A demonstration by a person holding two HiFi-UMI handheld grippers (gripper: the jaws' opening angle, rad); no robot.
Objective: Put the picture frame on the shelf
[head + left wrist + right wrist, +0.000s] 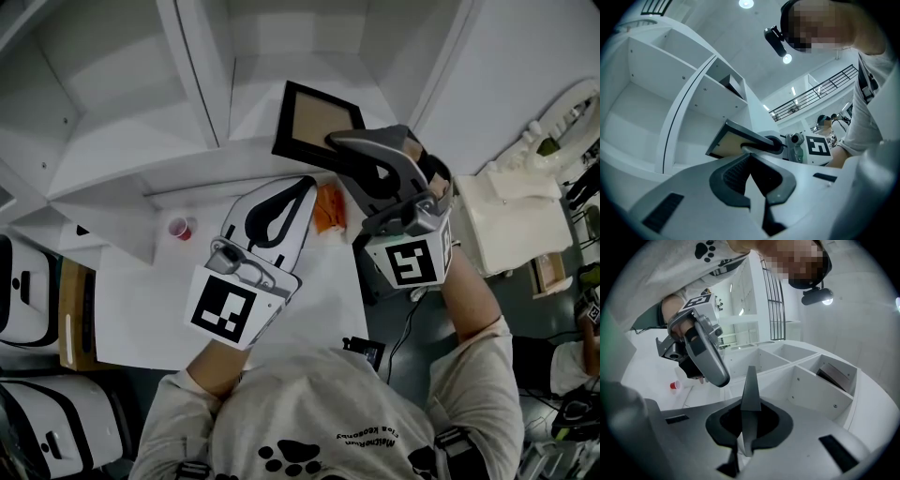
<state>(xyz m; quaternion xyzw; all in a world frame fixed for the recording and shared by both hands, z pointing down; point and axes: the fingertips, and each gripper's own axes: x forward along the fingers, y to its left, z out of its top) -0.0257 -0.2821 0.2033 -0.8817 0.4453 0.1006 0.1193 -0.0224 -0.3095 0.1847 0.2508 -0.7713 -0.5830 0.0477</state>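
- Head view: the picture frame sits in the upper middle of the picture. The right gripper clamps it by its lower right edge.
- From the jaws the frame reaches up and to the left, over the white shelf. Its tan face is turned up toward the camera.
- Its outline is tilted, with one corner toward the top of the picture. It looks nearly square from here, so I cannot tell which side is the long one.
- I also cannot tell whether the frame touches the shelf.
- Right gripper view: the jaws are pressed narrow on the frame, which shows edge-on as a thin dark slab. It rises straight out of the right gripper toward the top of the picture, leaning slightly.
- Behind the frame are the shelf's open compartments.
- Left gripper view: the tips of the left gripper meet with nothing between them.
- Just above those tips the frame slopes up to the left, its tan face on the underside. The right gripper is closed on its right end.
- Head view again: the left gripper lies at lower centre over the white table, just beside the right one and below the frame.
- A small red cup stands on the table at left. An orange thing lies between the two grippers.
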